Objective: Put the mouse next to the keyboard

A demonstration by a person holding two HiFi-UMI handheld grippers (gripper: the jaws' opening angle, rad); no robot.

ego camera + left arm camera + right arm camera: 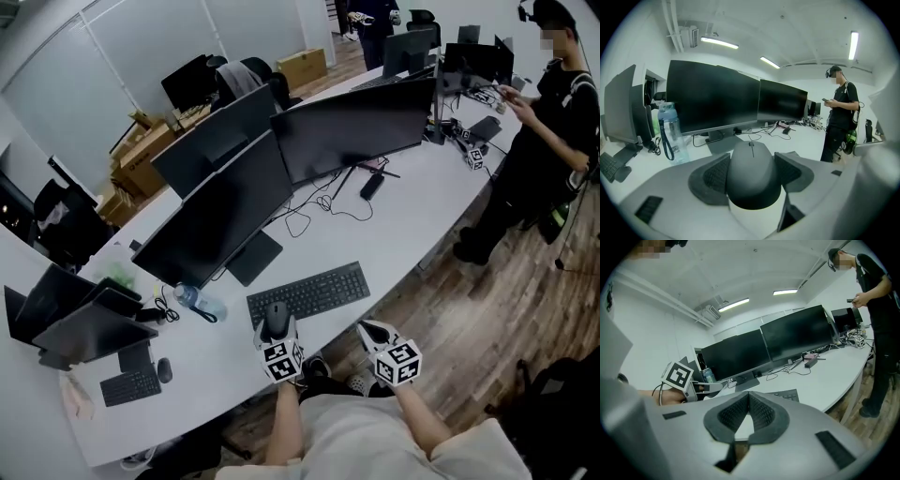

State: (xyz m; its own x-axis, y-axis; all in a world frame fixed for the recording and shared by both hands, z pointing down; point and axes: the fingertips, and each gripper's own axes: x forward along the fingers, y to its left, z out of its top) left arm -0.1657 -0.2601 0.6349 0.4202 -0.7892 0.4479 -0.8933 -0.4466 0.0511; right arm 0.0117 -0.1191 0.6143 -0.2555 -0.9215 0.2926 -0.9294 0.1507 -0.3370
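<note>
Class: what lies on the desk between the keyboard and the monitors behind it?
The head view shows a flat dark monitor base and loose black cables between the keyboard and the monitors.

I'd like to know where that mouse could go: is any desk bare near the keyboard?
Yes. Right of the keyboard the desk is bare, from its front edge back to the cables; the mouse should fit there. A smaller bare patch lies between the keyboard's left end and the bottle. Behind the keyboard it is crowded: monitor foot and cables.
</note>
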